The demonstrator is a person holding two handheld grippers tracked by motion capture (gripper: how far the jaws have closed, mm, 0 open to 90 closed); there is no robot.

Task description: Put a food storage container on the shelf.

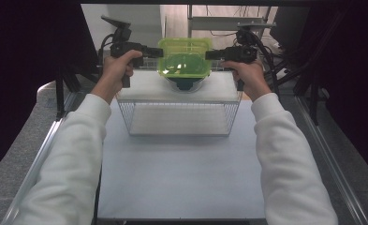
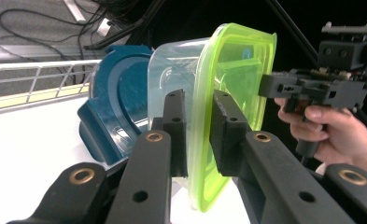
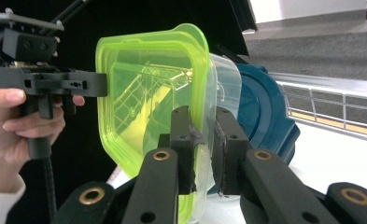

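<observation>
While the person's white sleeves [image 1: 284, 159] are reaching up from the bottom corners of the high view, a wire basket [image 1: 179, 117] is sitting at the centre of the frame on the pale table [image 1: 177, 183]. Just above it, the left gripper [image 1: 156, 52] is pinching the left edge of the green-lidded clear container [image 1: 185, 60], and the right gripper [image 1: 212, 54] is pinching its right edge, so the container is hanging between them at upper centre. Beneath it, a dark blue container [image 1: 185, 84] is resting on the white surface; whether the two are touching is unclear.
</observation>
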